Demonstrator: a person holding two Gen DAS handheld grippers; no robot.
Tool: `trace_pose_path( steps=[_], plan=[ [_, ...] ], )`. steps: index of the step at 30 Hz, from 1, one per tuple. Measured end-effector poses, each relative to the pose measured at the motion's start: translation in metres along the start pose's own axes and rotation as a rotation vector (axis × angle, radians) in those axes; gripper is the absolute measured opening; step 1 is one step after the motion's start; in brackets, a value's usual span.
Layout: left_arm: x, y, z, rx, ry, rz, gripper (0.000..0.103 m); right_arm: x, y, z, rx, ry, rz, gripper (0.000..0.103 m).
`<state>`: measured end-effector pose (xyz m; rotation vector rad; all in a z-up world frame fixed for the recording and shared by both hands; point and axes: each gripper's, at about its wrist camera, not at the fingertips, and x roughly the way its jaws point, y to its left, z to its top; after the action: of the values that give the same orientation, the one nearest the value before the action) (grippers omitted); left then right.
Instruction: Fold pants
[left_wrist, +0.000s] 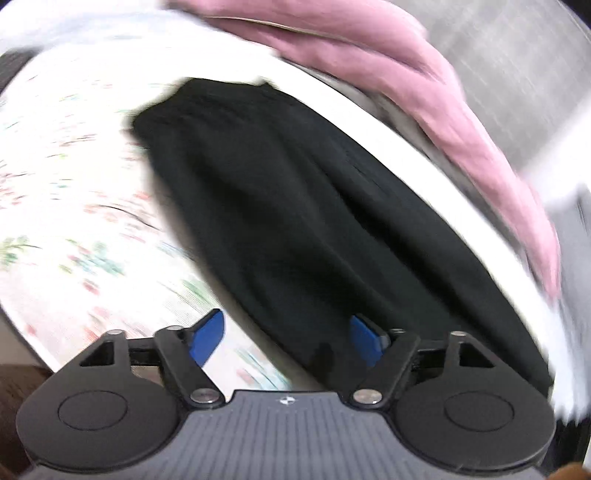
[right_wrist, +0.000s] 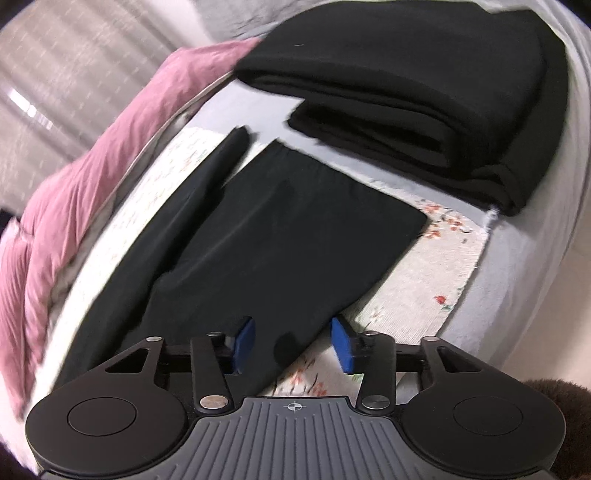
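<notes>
Black pants (left_wrist: 288, 229) lie flat on a floral sheet (left_wrist: 74, 206). In the left wrist view they run from the waistband at the top down to my left gripper (left_wrist: 288, 338), which is open, its blue pads (left_wrist: 208, 338) straddling the pants' edge. In the right wrist view the pants (right_wrist: 266, 236) lie with a separate leg strip on their left. My right gripper (right_wrist: 293, 343) is open, its blue pads (right_wrist: 341, 345) on either side of the near end of the pants. Neither gripper holds fabric.
A pink blanket (left_wrist: 424, 96) is bunched along the bed's far edge, also in the right wrist view (right_wrist: 92, 155). A stack of folded black garments (right_wrist: 424, 96) lies beyond the pants. The floral sheet (right_wrist: 424, 266) covers a pale mattress.
</notes>
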<state>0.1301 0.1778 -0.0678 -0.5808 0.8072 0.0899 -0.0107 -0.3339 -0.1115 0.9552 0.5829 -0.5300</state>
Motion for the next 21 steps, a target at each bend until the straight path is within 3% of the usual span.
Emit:
trace_pose_path(
  steps=[4, 5, 6, 7, 8, 13, 17, 21],
  plan=[
    [0.01, 0.032, 0.025, -0.155, -0.063, 0.015, 0.066, 0.007, -0.004, 0.006, 0.001, -0.06, -0.057, 0.018],
    [0.013, 0.034, 0.029, -0.175, -0.07, 0.01, 0.056, 0.01, -0.004, 0.007, -0.009, -0.075, -0.076, 0.009],
    [0.015, 0.038, 0.03, -0.179, -0.077, 0.008, 0.034, 0.013, -0.004, 0.008, -0.024, -0.091, -0.1, 0.001],
    [0.016, 0.039, 0.03, -0.172, -0.074, 0.017, 0.016, 0.016, -0.002, 0.008, -0.044, -0.1, -0.12, 0.0],
    [0.015, 0.041, 0.032, -0.168, -0.064, 0.03, 0.008, 0.019, 0.001, 0.008, -0.072, -0.105, -0.134, 0.0],
    [-0.012, 0.034, 0.033, -0.069, -0.128, 0.09, 0.007, 0.009, 0.047, -0.005, -0.417, -0.152, -0.327, 0.0],
    [-0.02, 0.038, 0.031, -0.046, -0.129, 0.138, 0.008, -0.001, 0.063, -0.01, -0.511, -0.171, -0.401, 0.0],
    [-0.005, 0.047, 0.031, -0.013, -0.072, 0.207, 0.008, 0.002, 0.059, -0.014, -0.529, -0.137, -0.462, 0.0]
  ],
)
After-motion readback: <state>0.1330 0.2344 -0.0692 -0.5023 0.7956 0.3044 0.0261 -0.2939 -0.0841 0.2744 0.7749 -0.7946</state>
